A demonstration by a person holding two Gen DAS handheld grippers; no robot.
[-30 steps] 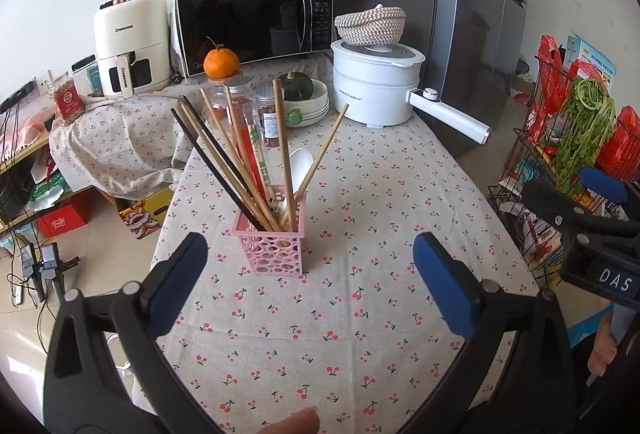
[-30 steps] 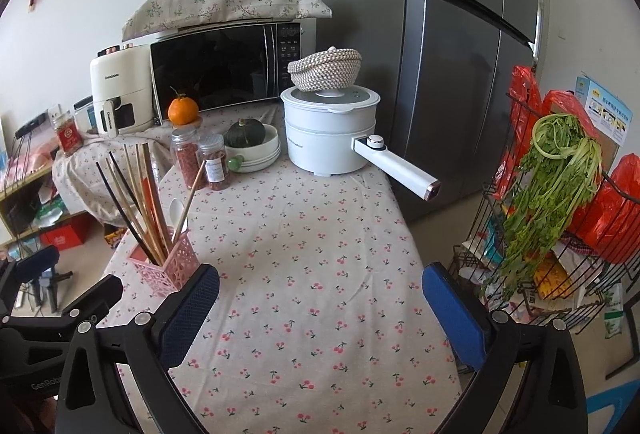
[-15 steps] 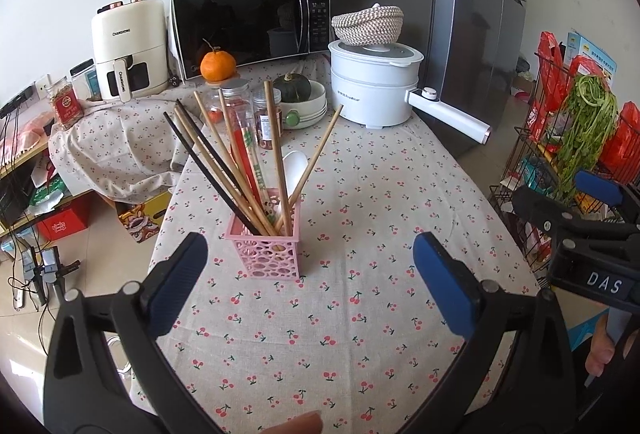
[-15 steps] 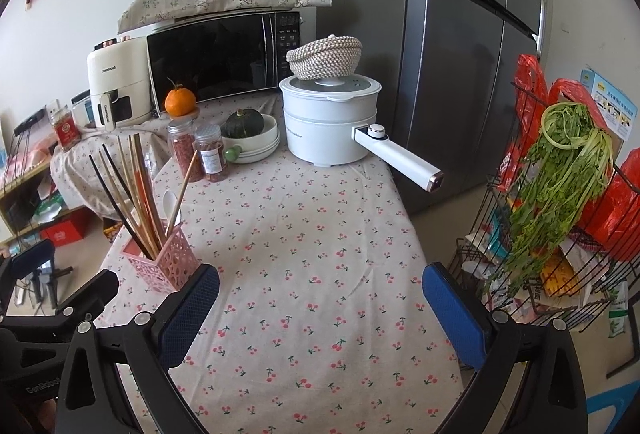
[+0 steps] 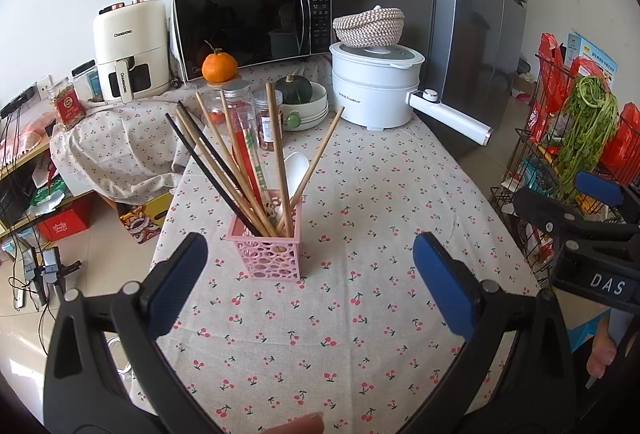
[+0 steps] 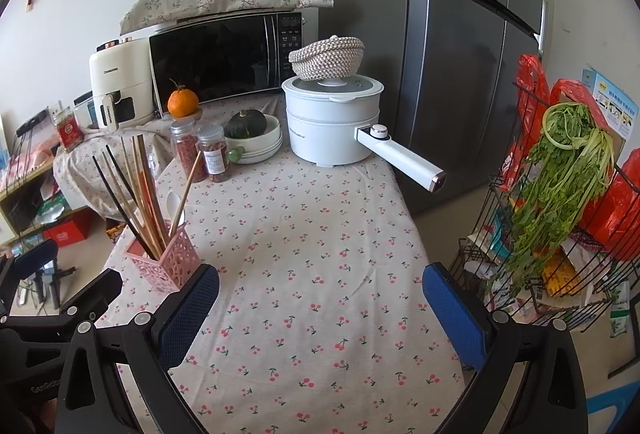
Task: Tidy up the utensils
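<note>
You are holding the left hand-held gripper (image 5: 306, 282) and the right hand-held gripper (image 6: 320, 308) released and empty above the cherry-print desk (image 5: 400, 201). The chopsticks (image 5: 240, 169) and a white spoon (image 5: 295, 169) are standing fanned in the pink holder (image 5: 266, 252), just ahead of your left jaws, apparently already gathered there for tidiness.

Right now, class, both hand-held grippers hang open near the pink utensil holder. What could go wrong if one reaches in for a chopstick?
1. The pink utensil holder looks light, and its chopsticks lean far leftward; a sideways pull may tip it.
2. The sticks cross closely, so the open left hand-held gripper could pinch several, or catch the white spoon.
3. The holder stands near the table's left edge; a nudge might push it off.
</note>
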